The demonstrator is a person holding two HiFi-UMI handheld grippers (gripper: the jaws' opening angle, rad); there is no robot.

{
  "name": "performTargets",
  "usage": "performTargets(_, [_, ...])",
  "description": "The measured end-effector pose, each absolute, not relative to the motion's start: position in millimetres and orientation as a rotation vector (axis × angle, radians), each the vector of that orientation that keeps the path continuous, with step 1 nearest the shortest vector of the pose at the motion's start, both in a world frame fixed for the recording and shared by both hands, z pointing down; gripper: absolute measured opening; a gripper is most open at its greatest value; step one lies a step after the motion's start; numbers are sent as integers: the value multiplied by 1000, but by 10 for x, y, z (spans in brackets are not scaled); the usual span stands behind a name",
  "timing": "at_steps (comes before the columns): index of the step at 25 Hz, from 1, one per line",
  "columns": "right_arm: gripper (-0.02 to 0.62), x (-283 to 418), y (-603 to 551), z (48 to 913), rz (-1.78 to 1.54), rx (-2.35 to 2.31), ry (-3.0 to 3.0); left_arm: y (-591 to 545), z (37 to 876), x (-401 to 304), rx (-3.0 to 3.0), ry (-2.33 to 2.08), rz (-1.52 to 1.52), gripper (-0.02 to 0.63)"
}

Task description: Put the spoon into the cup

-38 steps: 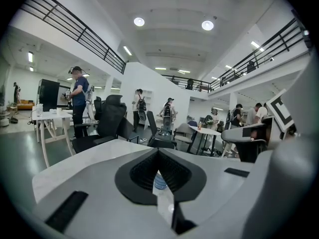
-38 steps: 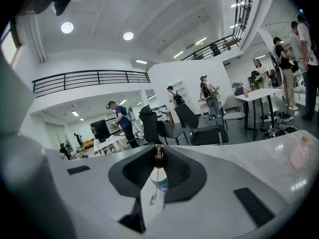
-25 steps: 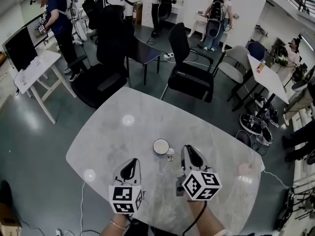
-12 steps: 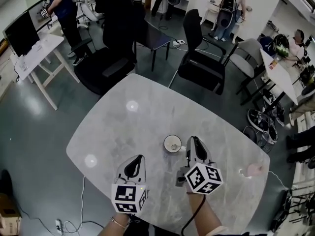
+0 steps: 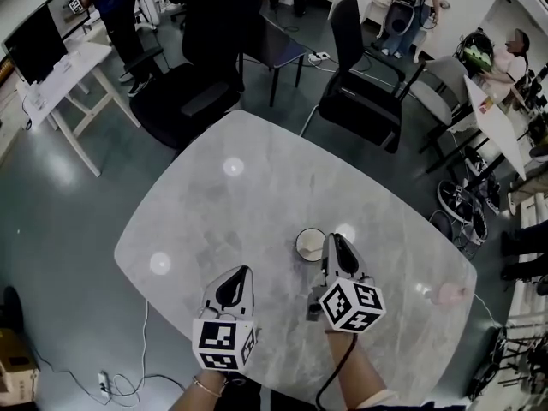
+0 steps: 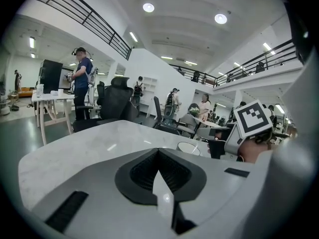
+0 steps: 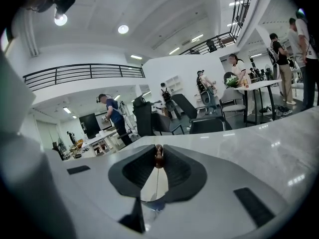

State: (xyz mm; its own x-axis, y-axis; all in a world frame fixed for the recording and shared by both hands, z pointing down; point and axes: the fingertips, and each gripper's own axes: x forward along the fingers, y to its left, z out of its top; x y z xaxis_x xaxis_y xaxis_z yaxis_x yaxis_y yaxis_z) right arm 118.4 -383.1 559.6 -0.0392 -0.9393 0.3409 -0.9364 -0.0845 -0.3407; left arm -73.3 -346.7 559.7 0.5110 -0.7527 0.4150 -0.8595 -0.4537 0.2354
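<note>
We see a big, round-cornered table of grey-white stone. Two grey hand-held grippers hang low over its near part.

The left gripper has its jaws pressed together with nothing in them. It is well off to the left of the small white round cup.

The right gripper is much nearer, and its tip is just beside the cup's right edge. Its jaws pinch a thin spoon with a little brown end, which pokes up between them.

We cannot see which way the rest of the spoon points. We think the right gripper must go a little left, so the spoon is over the cup's open mouth.
</note>
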Motion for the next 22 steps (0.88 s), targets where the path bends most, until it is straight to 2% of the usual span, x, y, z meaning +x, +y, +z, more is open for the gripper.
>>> performTargets(6, [71, 1113, -3809, 5713, -839, -2142, 2188, -3424, 5640, -721, 2333, -1322, 364, 8])
performTargets(8, [146, 1090, -3804, 5721, -852, -2123, 2198, -3411, 5645, -723, 2333, -1321, 366, 8])
performTargets(14, [173, 1191, -3754, 5659, -836, -2147, 2179, -3376, 5606, -698, 2340, -1324, 355, 8])
performTargets(22, [171, 1430, -3527, 5473, -802, -2192, 2133, -3307, 5451, -625, 2357, -1341, 313, 8])
